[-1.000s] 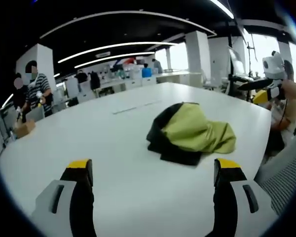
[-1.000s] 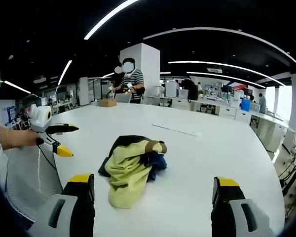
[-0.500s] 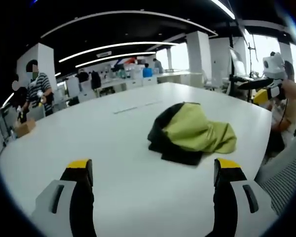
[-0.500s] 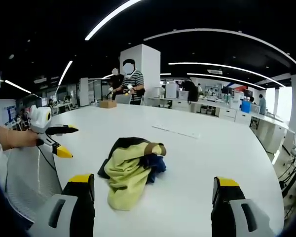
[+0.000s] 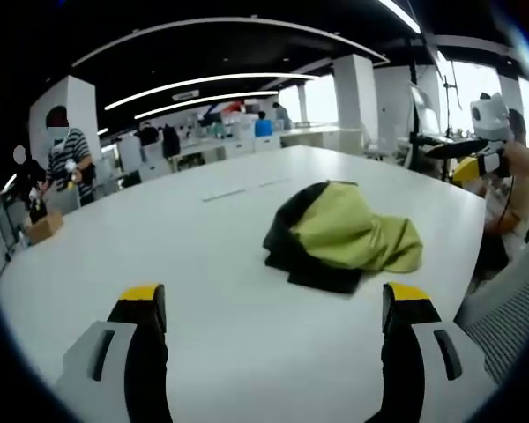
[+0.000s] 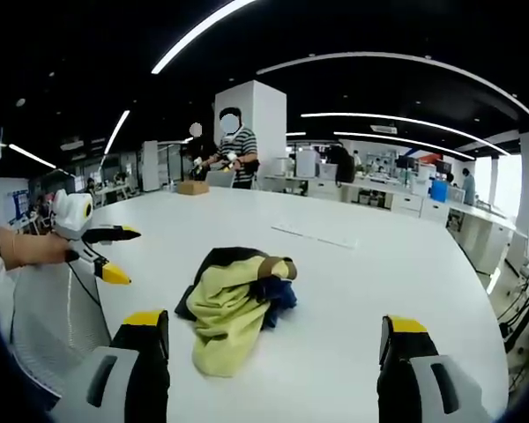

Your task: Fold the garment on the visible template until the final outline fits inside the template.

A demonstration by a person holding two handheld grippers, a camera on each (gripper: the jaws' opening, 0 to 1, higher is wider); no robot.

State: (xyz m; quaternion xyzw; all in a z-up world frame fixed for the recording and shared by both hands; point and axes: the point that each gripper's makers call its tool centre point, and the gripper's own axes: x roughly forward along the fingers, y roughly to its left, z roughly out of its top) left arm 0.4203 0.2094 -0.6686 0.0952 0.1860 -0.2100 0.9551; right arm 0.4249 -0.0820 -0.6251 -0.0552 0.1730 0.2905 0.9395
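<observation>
A crumpled yellow-green and black jacket lies bunched on the white table, near its edge on the person's side. The left gripper and right gripper both hover empty, jaws spread wide.

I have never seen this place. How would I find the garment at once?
Look at the large white table in the open office. Near its middle lies a crumpled heap of cloth, the garment, not yet folded. It is yellow-green with black parts, the one coloured soft thing there; the small cardboard box sits far off at the table's edge.
</observation>
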